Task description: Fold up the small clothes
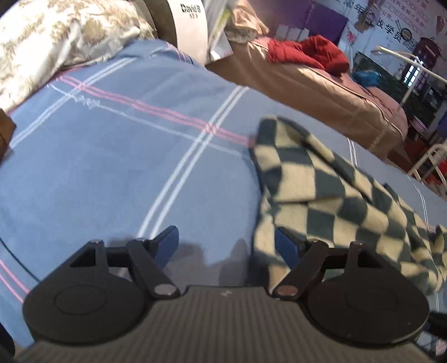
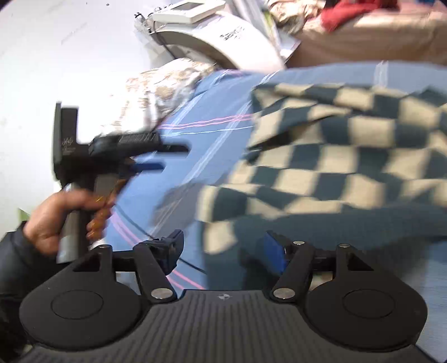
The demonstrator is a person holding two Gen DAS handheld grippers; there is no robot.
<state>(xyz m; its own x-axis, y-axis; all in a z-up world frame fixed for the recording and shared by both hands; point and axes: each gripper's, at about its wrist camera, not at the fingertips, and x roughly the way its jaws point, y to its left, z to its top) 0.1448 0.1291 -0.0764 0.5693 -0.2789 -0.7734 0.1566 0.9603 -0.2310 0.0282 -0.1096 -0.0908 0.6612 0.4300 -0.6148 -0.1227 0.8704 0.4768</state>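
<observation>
A dark-green and cream checkered garment lies crumpled on a blue plaid bed sheet. My left gripper is open just above the sheet; its right finger sits under the garment's near-left edge. In the right wrist view the garment fills the right half, blurred. My right gripper is open and empty over the garment's near-left edge. The left gripper also shows there, hand-held, open, to the left of the garment.
A floral pillow lies at the far left of the bed. A white device stands behind the bed. A second bed with a brown cover and a red garment is at the right. A metal rail stands far right.
</observation>
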